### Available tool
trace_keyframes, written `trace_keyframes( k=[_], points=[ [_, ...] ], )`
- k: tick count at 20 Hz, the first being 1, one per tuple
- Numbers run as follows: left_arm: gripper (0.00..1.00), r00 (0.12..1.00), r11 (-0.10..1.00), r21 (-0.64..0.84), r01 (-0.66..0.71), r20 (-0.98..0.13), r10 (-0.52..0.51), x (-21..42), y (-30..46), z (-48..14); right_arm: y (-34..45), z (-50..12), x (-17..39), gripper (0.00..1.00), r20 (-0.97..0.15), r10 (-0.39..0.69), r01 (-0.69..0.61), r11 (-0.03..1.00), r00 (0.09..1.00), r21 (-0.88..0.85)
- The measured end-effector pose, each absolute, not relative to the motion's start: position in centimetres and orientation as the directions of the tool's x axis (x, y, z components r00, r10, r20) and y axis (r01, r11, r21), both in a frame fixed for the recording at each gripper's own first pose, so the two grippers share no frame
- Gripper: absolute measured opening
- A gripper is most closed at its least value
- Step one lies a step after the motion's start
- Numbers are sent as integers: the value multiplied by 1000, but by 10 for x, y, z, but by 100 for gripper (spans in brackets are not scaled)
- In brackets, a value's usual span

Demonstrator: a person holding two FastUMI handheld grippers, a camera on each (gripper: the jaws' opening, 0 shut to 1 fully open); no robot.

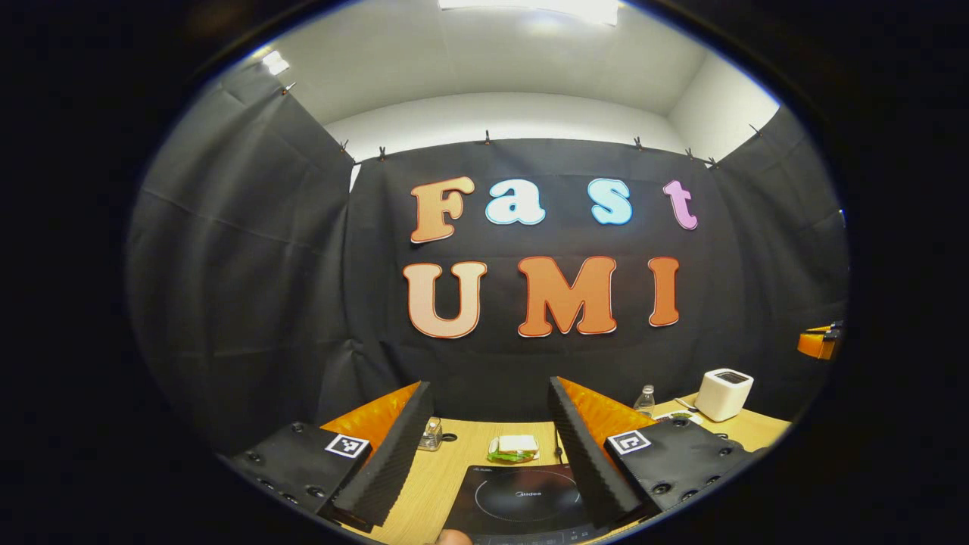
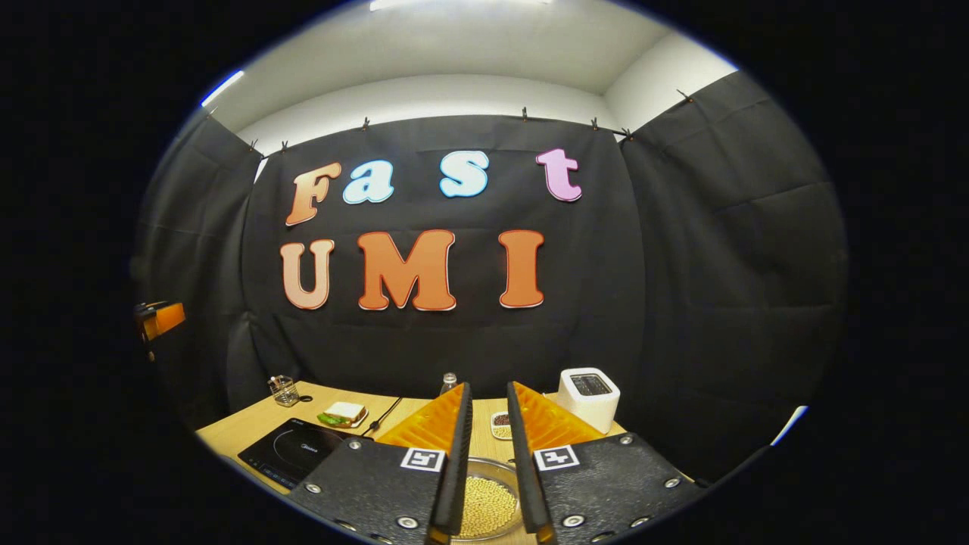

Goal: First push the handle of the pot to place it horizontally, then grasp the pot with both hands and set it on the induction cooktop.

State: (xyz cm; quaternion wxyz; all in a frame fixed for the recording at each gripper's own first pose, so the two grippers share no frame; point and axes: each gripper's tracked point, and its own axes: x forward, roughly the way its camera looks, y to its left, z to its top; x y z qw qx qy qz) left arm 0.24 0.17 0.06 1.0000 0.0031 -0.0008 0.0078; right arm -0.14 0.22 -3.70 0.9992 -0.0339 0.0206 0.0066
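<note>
Hovering wide open above the cooktop [image 1: 522, 503], the left gripper [image 1: 488, 454] held nothing. The right gripper [image 2: 484, 462], nearly closed, held nothing above a bowl [image 2: 484, 503] of beans. No pot appeared; probably heavy, rigid, best held by opposite sides.

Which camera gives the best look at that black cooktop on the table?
The right gripper view: the cooktop lies whole and unblocked at the table's left, ring visible. In the left gripper view it sits close between the open fingers, but one finger and the picture's edge cut it off.
</note>
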Motion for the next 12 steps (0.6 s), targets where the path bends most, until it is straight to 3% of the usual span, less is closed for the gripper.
trace_keyframes(
  k=[8,11,12],
  points=[
    [99,1000,1000,7,-9,-11,9,-2,-3,-6,16,-111,-17,5,-187,73,-85,995,980,-56],
    [100,1000,1000,8,-9,-20,9,-2,-5,-11,27,-147,-29,5,-264,109,-127,991,958,-50],
    [96,1000,1000,7,-8,-25,8,-3,-5,-14,31,-158,-33,5,-290,123,-142,989,949,-45]
  ],
)
